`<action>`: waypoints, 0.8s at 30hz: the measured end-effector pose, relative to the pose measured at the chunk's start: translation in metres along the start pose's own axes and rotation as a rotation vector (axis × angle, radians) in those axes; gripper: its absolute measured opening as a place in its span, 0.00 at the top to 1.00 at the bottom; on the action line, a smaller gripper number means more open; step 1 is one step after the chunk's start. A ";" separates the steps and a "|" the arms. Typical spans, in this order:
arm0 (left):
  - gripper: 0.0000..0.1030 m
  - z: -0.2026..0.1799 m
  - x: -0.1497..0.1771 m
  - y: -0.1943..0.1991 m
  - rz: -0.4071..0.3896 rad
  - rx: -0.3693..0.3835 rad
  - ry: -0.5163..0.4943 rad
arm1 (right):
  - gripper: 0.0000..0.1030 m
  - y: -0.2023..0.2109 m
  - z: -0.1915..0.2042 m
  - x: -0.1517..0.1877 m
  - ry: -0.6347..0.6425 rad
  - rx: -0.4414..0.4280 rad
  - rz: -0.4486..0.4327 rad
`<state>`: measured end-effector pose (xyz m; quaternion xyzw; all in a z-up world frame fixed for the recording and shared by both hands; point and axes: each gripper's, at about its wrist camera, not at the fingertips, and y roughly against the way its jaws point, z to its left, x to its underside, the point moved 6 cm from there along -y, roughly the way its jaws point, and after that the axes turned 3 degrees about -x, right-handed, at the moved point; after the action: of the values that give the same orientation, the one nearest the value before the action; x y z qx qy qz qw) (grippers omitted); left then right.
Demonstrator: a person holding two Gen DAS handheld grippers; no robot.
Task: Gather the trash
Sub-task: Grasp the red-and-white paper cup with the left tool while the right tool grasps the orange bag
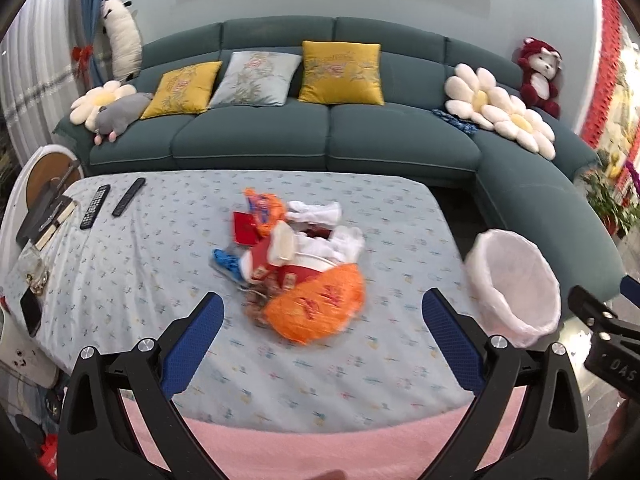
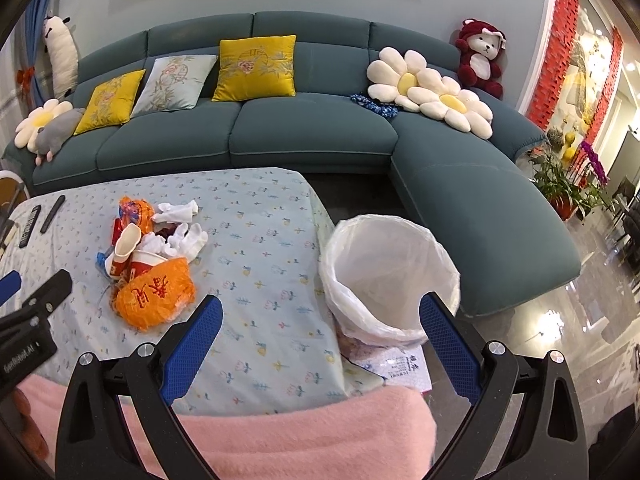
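Both grippers, left gripper [image 1: 322,312] and right gripper [image 2: 320,314], hover with fingers spread wide and empty. The trash pile [image 1: 298,264] lies mid-desk [image 1: 140,280], and the lined bin [image 2: 386,276] stands just beside the desk's right edge.

The right gripper [image 2: 320,316] hangs wide apart above the table [image 2: 272,248], beside the lined bin [image 2: 384,264].
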<state>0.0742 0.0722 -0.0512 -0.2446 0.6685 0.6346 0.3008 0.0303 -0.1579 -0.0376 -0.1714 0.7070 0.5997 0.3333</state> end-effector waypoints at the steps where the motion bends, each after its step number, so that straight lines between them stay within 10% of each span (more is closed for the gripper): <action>1: 0.08 0.007 -0.001 -0.005 0.006 -0.004 0.004 | 0.08 -0.004 0.005 -0.001 0.002 -0.004 0.000; 24: 0.08 0.071 -0.017 -0.174 0.192 0.028 0.088 | 0.08 -0.142 0.145 0.012 0.057 -0.140 0.198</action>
<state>0.2160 0.1292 -0.1615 -0.2031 0.7101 0.6398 0.2123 0.1517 -0.0481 -0.1584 -0.1409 0.6861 0.6724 0.2395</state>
